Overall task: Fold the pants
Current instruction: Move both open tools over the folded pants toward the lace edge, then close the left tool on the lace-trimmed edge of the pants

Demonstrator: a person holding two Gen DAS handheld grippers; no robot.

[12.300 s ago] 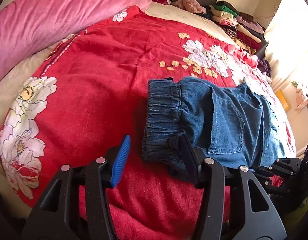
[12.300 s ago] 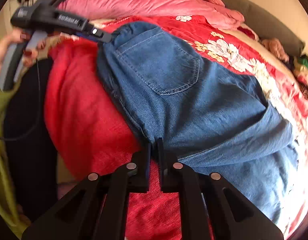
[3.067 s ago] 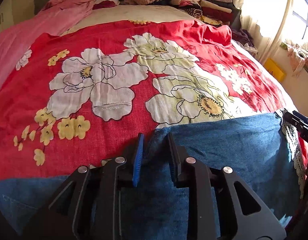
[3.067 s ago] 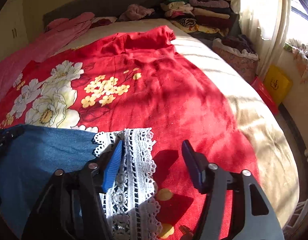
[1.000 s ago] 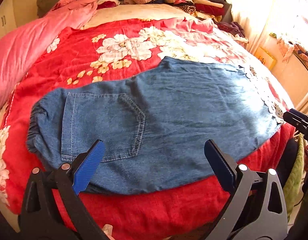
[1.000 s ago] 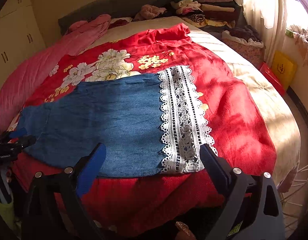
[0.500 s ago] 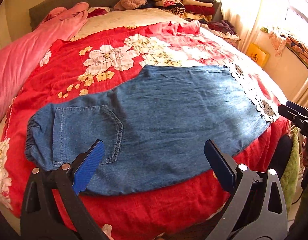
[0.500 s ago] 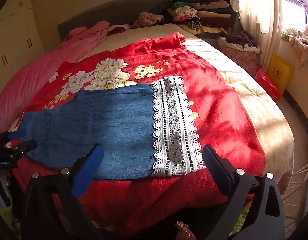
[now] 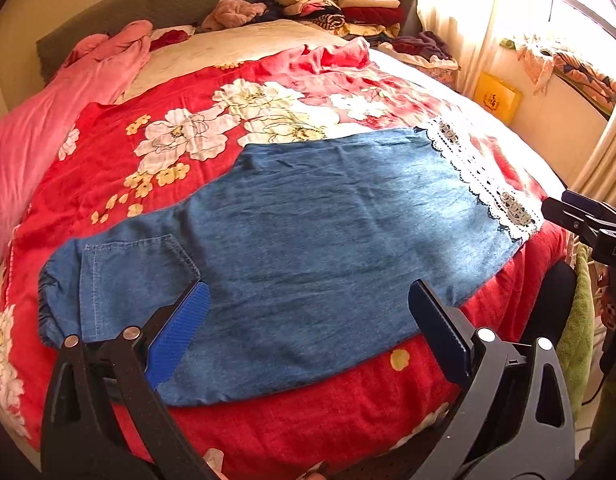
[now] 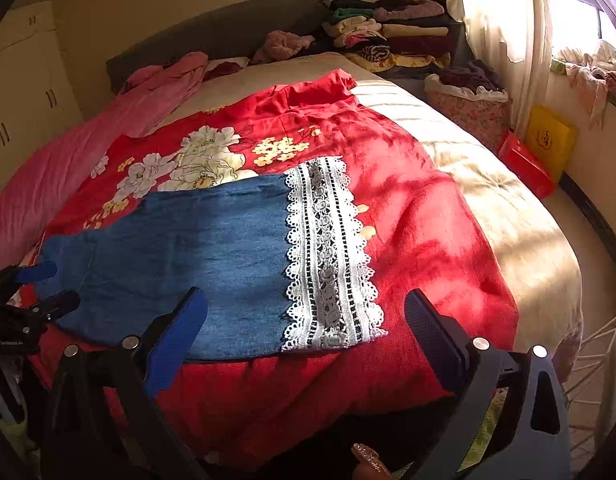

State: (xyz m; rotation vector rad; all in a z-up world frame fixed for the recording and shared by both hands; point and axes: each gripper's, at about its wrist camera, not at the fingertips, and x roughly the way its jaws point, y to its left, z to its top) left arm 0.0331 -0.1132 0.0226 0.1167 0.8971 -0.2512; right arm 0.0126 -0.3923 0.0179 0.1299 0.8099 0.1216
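Observation:
Blue denim pants point(image 9: 308, 240) lie flat on the red floral bedspread point(image 9: 180, 136), folded in half lengthwise, waistband at the left, white lace hem point(image 9: 483, 180) at the right. In the right wrist view the pants point(image 10: 196, 256) end in the lace hem point(image 10: 327, 256). My left gripper point(image 9: 308, 328) is open and empty, above the pants' near edge. My right gripper point(image 10: 306, 332) is open and empty, in front of the lace hem. Each gripper shows at the other view's edge, the right one point(image 9: 587, 220) and the left one point(image 10: 24, 300).
A pink duvet point(image 9: 48, 120) lies along the bed's left side. Stacked folded clothes point(image 10: 387, 36) sit by the headboard. A laundry basket point(image 10: 467, 104), a red box point(image 10: 527, 164) and a yellow box point(image 10: 551, 140) stand on the floor at the right.
Both grippers have let go of the pants and drawn back from the bed, jaws wide open. The pants now lie spread flat and still.

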